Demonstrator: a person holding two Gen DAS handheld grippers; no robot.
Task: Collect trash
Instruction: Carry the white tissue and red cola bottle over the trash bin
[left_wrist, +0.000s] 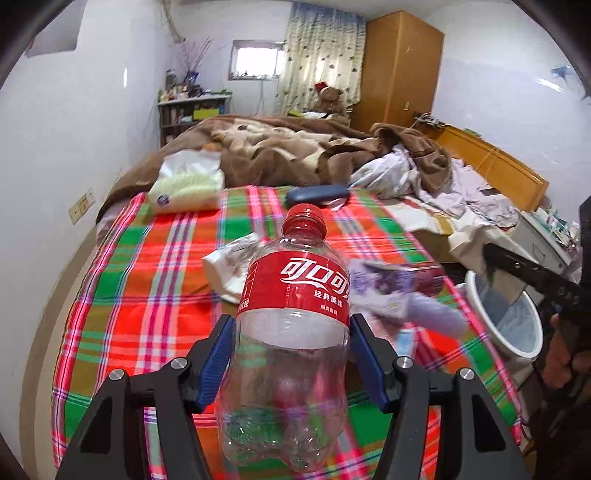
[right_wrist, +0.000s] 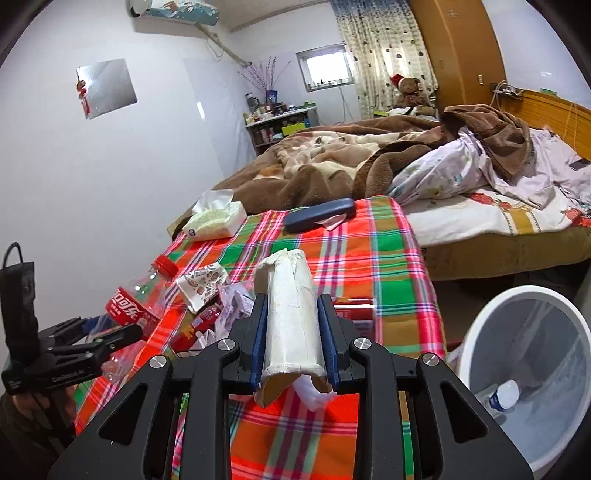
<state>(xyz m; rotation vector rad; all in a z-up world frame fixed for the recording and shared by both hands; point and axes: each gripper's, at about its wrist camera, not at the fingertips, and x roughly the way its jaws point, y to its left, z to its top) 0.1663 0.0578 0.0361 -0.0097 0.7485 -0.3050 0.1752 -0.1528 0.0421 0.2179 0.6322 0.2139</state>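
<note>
Gripping the empty cola bottle (left_wrist: 291, 332) low on its slippery body, the left claw (left_wrist: 291, 354) is risking a slip. The right claw (right_wrist: 293, 332) is squeezing the paper roll core (right_wrist: 291, 317) over the bed's plaid corner, near the bin (right_wrist: 476, 325). The red label is showing Chinese Coca-Cola script; smaller print is probably unreadable.

Right claw (right_wrist: 293, 328) clamping cardboard tube (right_wrist: 291, 317), white bin (right_wrist: 476, 332) beside plaid bedspread (right_wrist: 369, 266)
</note>
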